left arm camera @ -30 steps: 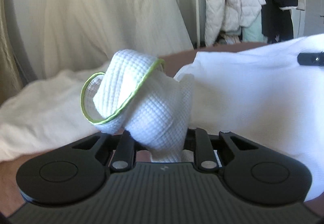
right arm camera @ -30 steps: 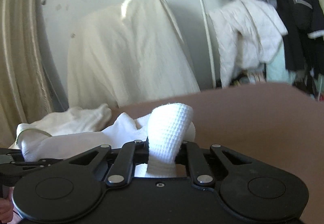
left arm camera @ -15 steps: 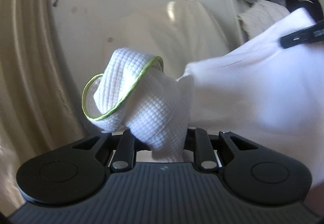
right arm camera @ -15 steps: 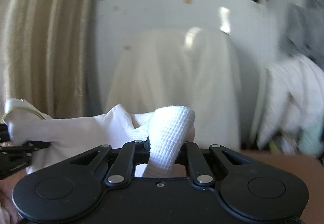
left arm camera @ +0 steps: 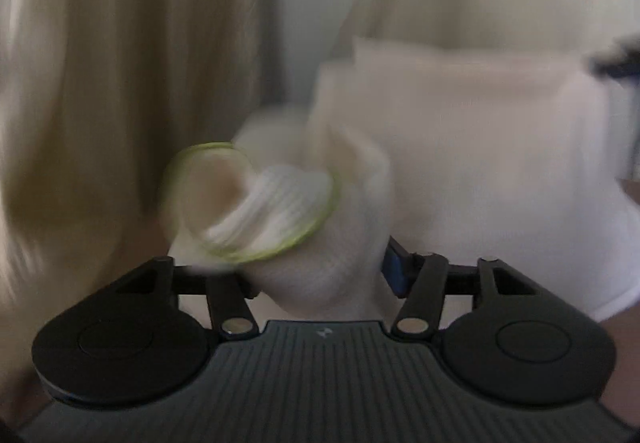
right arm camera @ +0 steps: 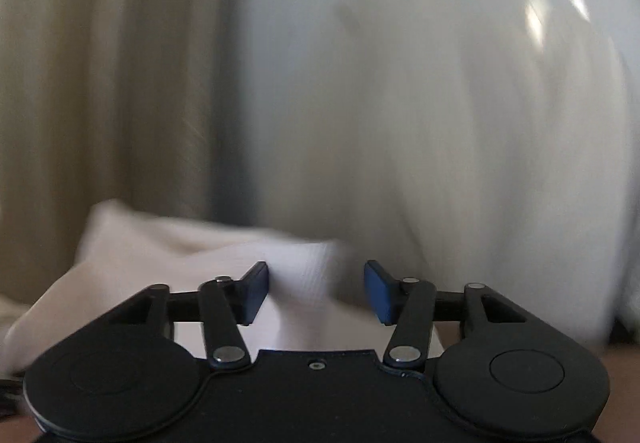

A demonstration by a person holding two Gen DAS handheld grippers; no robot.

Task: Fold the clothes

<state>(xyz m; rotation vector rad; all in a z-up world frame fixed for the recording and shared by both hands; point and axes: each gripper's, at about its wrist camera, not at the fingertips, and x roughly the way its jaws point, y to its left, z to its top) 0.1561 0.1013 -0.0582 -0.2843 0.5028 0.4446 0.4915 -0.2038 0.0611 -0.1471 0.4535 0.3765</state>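
Left wrist view alone shows green-trimmed cuff; white waffle garment lies between spread right gripper and left gripper jaws

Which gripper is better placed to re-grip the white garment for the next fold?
Probably the left. The left gripper has bunched white garment filling its gap, while the right gripper stands open with cloth touching only one side.
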